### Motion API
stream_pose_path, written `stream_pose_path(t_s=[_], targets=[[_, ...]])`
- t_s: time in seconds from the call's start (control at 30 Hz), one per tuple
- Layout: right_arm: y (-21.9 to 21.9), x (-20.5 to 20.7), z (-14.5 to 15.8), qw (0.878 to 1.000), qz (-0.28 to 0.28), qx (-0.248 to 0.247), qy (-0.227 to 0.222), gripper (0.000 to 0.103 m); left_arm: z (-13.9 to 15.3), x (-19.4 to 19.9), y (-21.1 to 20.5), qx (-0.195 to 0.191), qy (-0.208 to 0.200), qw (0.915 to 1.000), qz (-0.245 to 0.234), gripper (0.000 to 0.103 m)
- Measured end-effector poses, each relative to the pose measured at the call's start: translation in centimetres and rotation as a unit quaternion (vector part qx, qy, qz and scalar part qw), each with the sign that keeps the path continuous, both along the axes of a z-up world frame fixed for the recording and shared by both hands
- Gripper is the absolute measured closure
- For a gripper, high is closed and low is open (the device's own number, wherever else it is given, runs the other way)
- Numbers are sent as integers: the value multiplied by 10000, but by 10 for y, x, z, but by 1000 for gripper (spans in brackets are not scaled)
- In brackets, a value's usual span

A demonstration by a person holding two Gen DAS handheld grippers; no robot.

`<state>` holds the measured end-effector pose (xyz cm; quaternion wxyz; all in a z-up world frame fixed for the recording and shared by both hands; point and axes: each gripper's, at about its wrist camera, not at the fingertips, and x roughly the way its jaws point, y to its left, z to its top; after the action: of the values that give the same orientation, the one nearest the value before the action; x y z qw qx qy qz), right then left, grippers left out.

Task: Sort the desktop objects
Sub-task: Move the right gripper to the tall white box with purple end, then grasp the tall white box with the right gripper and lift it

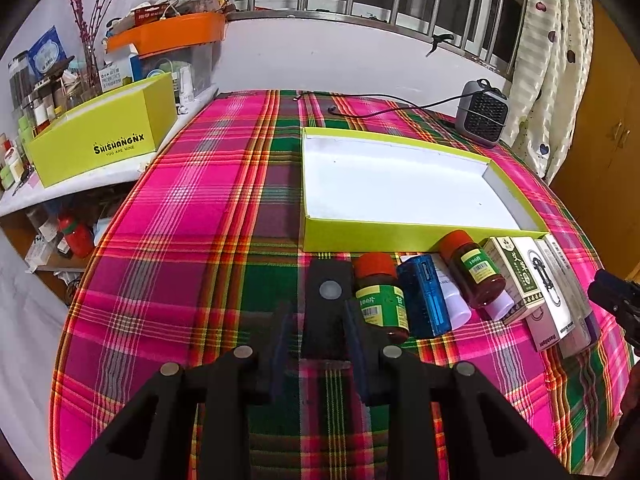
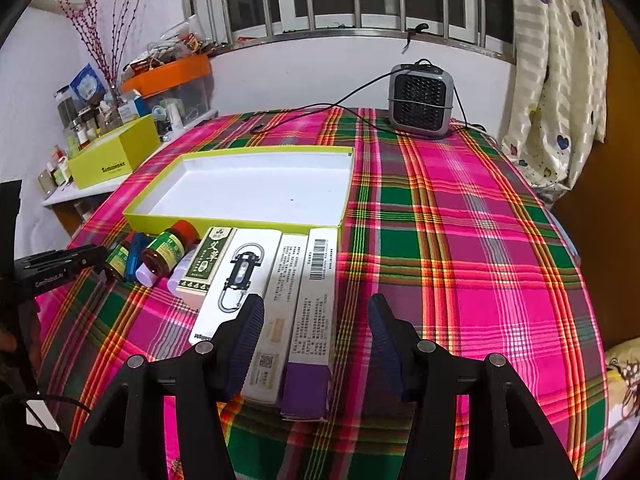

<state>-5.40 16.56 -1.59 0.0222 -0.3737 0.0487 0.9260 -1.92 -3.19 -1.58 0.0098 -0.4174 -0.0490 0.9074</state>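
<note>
Your left gripper (image 1: 316, 320) fingers clamp a black block at lower centre; your right gripper (image 2: 316, 332) fingers spread wide over the purple-ended carton (image 2: 312, 320). Closing there could also catch the neighbouring white carton (image 2: 276, 312).

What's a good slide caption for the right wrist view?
Open right gripper poised over a purple-ended box beside an empty yellow-green tray.
</note>
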Motion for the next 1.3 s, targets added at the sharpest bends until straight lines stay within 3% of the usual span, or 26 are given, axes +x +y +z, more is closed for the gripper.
stream_pose_path(t_s=[0.5,0.7,0.97,1.07,1.3], targets=[[6,-10,-10,9999,-47,-94,-135,48,-3,-4,3,117,-51,9998,-121,75],[9,-14,-15,9996,-97,-69,-242,59,-5,-6,3,108,-62,9998,-149,75],[10,-20,-15,9995,-35,-113,-285,64,-7,-6,1,128,-73,9998,-135,75],[12,-24,-15,9993,-75,-99,-356,78,-7,-7,0,150,-73,9998,-122,75],[10,-29,-21,9986,-2,-143,-506,79,-7,-7,-2,161,-63,9998,-126,75]])
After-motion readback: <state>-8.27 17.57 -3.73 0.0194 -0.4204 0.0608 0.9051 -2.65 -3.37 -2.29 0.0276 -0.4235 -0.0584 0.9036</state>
